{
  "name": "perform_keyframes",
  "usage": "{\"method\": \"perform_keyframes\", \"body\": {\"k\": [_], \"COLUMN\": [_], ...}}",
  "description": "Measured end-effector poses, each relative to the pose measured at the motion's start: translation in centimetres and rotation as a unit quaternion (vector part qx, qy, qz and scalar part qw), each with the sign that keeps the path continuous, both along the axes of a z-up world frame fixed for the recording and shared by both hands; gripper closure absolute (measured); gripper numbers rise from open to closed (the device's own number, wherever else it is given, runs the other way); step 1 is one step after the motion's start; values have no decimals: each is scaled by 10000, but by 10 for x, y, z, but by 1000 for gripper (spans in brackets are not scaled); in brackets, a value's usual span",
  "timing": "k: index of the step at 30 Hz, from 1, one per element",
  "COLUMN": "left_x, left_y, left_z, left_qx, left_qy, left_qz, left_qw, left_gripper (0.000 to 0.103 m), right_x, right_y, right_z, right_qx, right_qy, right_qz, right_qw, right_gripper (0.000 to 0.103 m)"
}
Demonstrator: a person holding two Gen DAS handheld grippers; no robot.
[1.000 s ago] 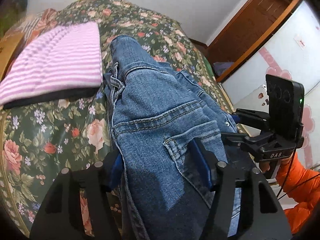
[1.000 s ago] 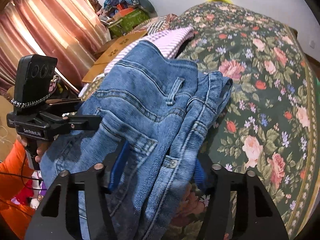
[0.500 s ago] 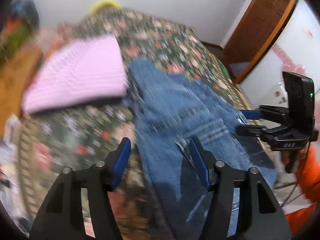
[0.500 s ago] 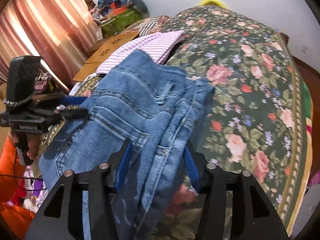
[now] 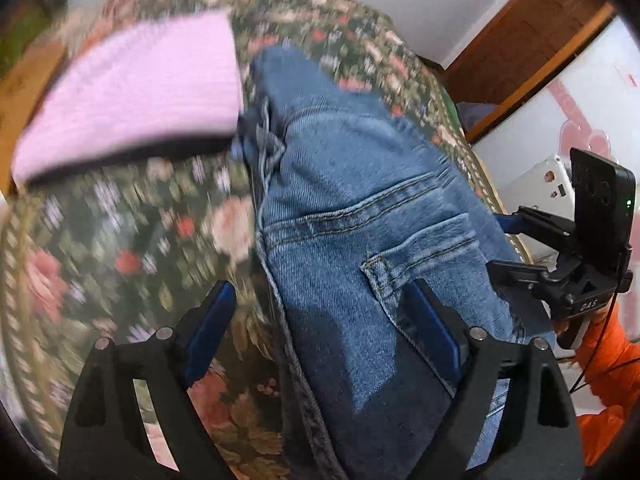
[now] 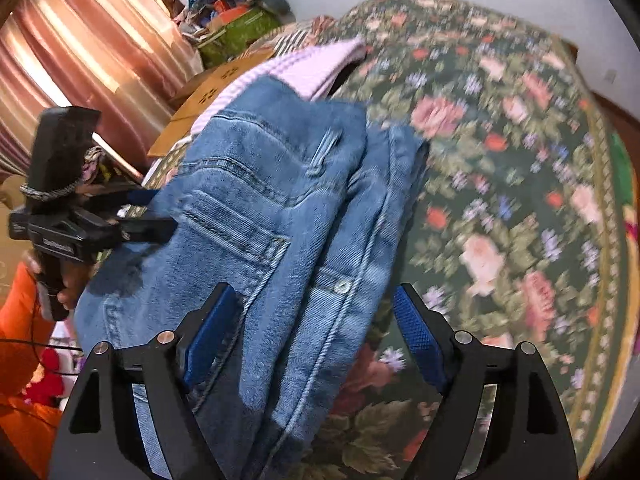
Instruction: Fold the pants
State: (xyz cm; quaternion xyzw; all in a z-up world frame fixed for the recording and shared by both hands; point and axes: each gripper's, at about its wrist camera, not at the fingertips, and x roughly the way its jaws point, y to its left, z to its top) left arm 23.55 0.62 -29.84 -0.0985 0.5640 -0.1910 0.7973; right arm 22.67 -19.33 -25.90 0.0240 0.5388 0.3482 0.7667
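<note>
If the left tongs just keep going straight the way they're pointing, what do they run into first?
Most likely the folded jeans: the left tongs, jaws opening, straddle the denim's left edge, with the floral bedspread beside it. Blur makes depth uncertain.

Floral bedspread (image 5: 120, 240) and pink striped garment (image 5: 136, 92) motion-blurred, left wrist view. Jeans (image 5: 360, 220) cut off at bottom edge, both views. Person's orange sleeve (image 5: 608, 352) cut at frame edge.
</note>
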Motion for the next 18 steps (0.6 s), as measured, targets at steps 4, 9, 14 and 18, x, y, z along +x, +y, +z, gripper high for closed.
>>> {"method": "perform_keyframes", "body": {"k": [4,9,14,18], "left_x": [7,18,28,32], "left_y": [11,4,-4,-13], "left_z": [-16,-25,-23,-11], "left_qx": [-731,-1015,-1100,-958], "left_qy": [380,466,440,207], "left_qz": [69,-116,-298,-386], "left_qw": [9966,9937,9925,9944], "left_gripper": [13,10,16,24], "right_x": [9,13,19,23], "right_y": [-5,1,11,16], "right_z": [-14,-16,-13,-8], "right_qx": [256,259,425,484], "right_qy": [331,326,369,361], "right_qz": [-50,114,242,258], "right_qw": [9991,9991,9981,9978], "right_gripper": [13,7,18,36]}}
